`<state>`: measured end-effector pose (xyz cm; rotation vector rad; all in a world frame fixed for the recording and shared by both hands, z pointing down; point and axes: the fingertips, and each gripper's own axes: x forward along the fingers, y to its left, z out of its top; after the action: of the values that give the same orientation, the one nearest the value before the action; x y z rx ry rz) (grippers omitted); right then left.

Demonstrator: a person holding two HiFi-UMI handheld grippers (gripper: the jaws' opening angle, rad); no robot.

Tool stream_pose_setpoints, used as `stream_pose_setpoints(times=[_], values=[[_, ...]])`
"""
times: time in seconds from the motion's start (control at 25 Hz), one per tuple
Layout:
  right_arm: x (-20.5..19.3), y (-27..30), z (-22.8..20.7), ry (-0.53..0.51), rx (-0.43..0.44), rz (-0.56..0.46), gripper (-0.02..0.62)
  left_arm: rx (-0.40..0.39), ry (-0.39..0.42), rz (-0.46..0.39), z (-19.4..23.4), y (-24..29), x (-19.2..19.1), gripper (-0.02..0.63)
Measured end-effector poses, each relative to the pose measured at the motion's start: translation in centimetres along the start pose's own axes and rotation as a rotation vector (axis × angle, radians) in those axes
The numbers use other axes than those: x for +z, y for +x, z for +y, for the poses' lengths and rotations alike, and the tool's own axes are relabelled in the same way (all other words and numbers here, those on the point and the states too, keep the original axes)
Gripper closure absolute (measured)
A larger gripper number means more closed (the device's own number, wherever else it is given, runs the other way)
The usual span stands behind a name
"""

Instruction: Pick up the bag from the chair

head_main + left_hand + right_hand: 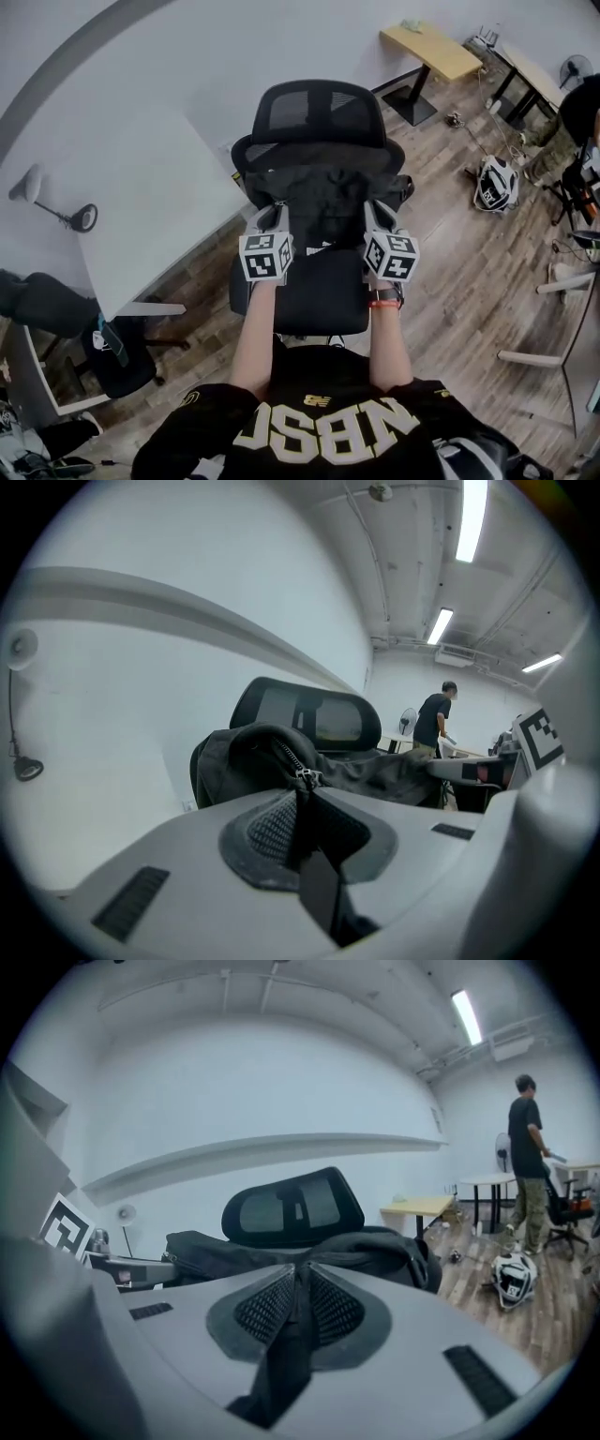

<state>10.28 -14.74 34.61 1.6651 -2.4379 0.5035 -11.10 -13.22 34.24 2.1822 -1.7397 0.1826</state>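
Observation:
A black bag lies slumped on the black office chair, against its mesh back. My left gripper is at the bag's left side and my right gripper at its right side. In the left gripper view the left gripper is shut on a fold of the bag beside a zipper pull. In the right gripper view the right gripper is likewise shut on black fabric of the bag. The chair's seat shows below the bag.
A white table with a desk lamp stands left of the chair. A wooden table is at the back right. A white helmet-like object lies on the wood floor. A person stands far right. Another chair is lower left.

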Motion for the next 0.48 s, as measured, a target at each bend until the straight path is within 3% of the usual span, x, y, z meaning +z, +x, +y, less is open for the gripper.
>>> stream_pose_setpoints(times=[0.48], values=[[12.6,-2.4,3.5,-0.084,0.036,-0.242,0.537,-0.025,0.077,-0.252,-1.1,-3.3,13.6,0.561]])
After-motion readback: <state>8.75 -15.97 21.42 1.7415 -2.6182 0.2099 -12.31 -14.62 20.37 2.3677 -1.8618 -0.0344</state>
